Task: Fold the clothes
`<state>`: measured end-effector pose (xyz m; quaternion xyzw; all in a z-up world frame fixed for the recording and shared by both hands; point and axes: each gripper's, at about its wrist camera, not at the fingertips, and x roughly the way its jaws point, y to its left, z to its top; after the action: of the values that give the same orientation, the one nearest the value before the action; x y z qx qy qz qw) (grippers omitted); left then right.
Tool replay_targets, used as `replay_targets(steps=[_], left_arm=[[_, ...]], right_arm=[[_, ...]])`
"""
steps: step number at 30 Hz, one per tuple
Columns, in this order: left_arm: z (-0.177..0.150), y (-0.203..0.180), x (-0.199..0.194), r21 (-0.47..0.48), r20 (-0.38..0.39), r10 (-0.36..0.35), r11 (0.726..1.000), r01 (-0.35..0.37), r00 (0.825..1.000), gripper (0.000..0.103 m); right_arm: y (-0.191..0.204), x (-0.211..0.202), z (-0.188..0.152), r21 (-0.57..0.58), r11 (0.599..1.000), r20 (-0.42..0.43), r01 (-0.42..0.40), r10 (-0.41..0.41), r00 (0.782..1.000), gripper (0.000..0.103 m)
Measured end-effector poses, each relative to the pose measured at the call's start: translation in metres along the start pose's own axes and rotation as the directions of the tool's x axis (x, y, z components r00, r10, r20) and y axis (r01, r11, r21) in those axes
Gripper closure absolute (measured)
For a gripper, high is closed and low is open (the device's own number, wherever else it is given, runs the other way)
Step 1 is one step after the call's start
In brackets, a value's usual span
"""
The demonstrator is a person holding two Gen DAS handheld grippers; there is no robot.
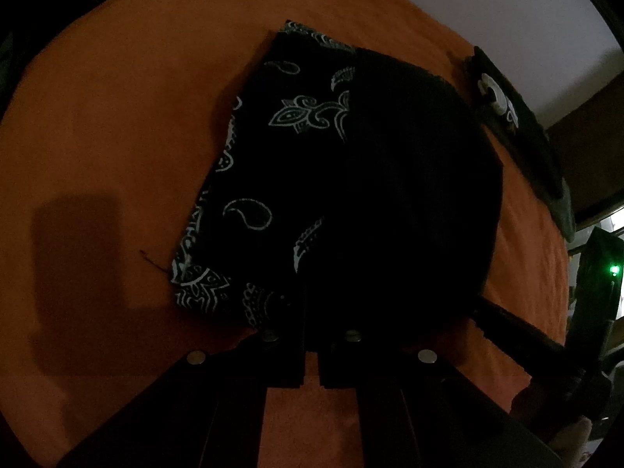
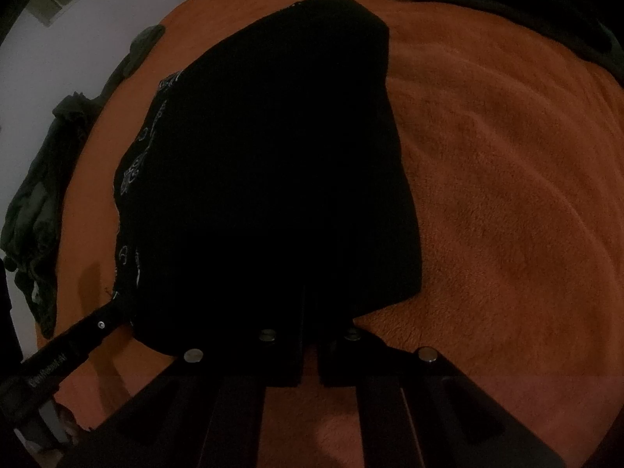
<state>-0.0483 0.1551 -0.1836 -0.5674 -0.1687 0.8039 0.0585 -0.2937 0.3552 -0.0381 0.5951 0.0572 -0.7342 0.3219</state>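
Both tongs [image 1: 311, 335] [image 2: 311, 335] are clamped narrow on the near edge of the black garment [image 1: 409, 179].

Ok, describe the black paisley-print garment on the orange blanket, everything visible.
The paisley-print garment is black cloth with white paisley and leaf motifs and a patterned border along its left edge. It lies flat on the orange blanket, folded into a rough oblong. A plain black fabric layer covers its right side; whether that belongs to the same piece is unclear. A loose thread trails from its near-left corner. The left claw sits shut at its near edge; any pinch on the cloth is too dark to see.
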Motion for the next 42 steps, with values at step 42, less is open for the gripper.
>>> replay_targets(steps=[42], left_arm=[[0.067,0.062,0.004,0.094,-0.217,-0.082,0.99,0.104,0.973,0.098]], right_arm=[[-0.026,0.002,0.009,-0.03,0.998,0.008,-0.048,0.048,0.999,0.1]])
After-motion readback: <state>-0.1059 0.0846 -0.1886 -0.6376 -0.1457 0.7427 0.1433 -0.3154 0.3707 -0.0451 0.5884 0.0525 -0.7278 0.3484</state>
